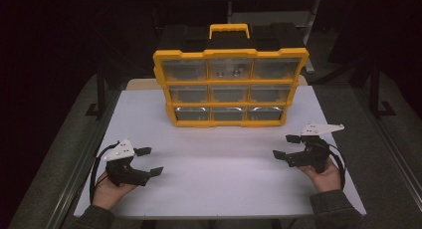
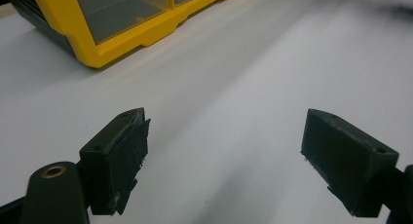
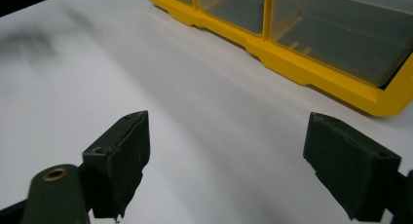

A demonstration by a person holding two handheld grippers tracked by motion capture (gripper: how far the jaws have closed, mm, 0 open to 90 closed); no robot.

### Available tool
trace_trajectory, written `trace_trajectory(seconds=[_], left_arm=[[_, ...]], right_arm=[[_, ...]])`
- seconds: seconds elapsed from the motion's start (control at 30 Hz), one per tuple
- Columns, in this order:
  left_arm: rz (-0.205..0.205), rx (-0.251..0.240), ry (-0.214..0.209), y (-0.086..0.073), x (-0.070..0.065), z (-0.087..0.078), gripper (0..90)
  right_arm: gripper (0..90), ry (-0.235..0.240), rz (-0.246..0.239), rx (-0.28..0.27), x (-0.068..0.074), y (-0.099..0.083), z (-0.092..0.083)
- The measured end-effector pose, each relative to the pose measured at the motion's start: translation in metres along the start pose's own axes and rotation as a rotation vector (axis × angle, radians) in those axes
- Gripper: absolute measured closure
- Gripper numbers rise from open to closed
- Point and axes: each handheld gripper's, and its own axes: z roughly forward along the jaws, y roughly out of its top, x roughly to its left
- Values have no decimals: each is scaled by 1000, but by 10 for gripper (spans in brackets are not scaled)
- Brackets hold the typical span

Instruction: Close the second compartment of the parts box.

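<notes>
A yellow organizer case (image 1: pixel 230 87) with clear drawers and a handle on top stands upright at the back of the white table (image 1: pixel 219 169). Small metal parts show in its top middle drawer (image 1: pixel 230 69). My left gripper (image 1: pixel 150 161) rests low at the front left, open, with bare tabletop between its jaws. My right gripper (image 1: pixel 285 146) sits at the front right, open and holding nothing. The left gripper view shows the case's lower corner (image 2: pixel 104 36) far ahead of the left gripper (image 2: pixel 224 160). In the right gripper view the case's bottom row (image 3: pixel 311 34) lies beyond the right gripper (image 3: pixel 226 165).
Dark floor and black metal frame legs (image 1: pixel 101 84) surround the table. A grey rail (image 1: pixel 393 149) runs along the right side. White tabletop stretches between the two grippers and the case.
</notes>
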Motion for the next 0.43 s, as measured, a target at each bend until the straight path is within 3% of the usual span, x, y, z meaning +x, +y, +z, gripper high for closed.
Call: trace_trajectory(seconds=[0.33,0.43], left_arm=[[-17,-5,-1,-8,-1,1,179],[0,12,-8,-8,-1,3,179]], right_arm=[[160,-18,12,-17,1,-17,-11],[160,-23,2,-18,3,-16,-11]])
